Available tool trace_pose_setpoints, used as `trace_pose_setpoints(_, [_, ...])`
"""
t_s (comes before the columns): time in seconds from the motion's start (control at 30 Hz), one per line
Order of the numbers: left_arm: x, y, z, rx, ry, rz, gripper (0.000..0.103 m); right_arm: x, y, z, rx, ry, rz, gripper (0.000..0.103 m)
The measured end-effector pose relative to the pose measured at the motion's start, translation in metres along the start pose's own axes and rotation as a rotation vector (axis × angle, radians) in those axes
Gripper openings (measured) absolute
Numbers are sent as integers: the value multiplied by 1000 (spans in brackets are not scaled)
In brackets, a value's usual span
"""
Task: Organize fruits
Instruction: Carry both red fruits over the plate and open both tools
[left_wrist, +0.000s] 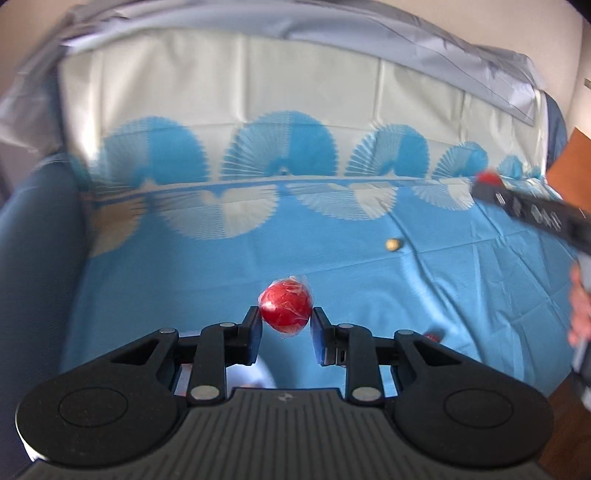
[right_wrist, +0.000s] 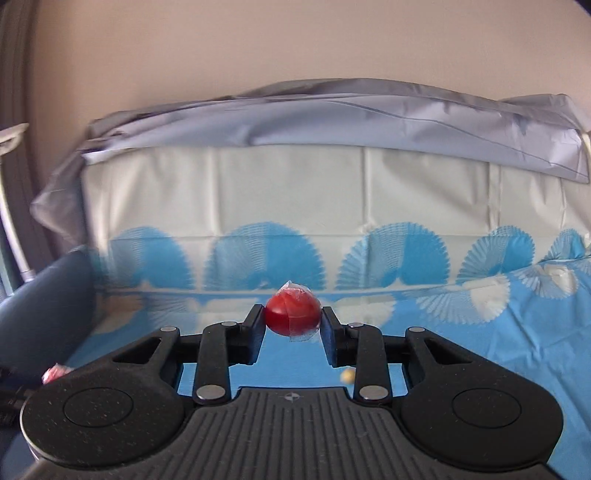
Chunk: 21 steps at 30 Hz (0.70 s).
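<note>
My left gripper is shut on a red fruit wrapped in clear film and holds it above the blue cloth. My right gripper is shut on another red wrapped fruit, also lifted off the cloth. The right gripper shows in the left wrist view at the far right, blurred, with its red fruit at the tip. A small yellowish fruit lies on the cloth; it also shows in the right wrist view under my right fingers. Another red wrapped fruit lies at the lower left.
A blue and white fan-pattern cloth covers a sofa seat and backrest. A dark blue armrest stands on the left. A red bit peeks out behind my left gripper's right arm. A brown surface is at the right edge.
</note>
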<state>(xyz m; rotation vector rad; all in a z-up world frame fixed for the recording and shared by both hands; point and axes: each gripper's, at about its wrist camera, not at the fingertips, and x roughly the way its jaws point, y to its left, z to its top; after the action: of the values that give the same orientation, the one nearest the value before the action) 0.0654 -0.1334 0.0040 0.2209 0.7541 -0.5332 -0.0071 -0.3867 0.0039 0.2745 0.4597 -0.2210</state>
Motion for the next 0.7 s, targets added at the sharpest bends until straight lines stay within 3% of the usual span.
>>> trace_pose_setpoints(0.23, [-89, 45, -58, -52, 21, 98, 31, -95, 89, -54, 23, 138, 142, 34])
trace_pose_setpoints(0.47, [-144, 74, -109, -116, 13, 134, 31, -146, 163, -91, -4, 251, 284, 34])
trace_pose_setpoints(0.7, [-171, 90, -124, -171, 0, 148, 31, -172, 197, -92, -93, 234, 324, 34])
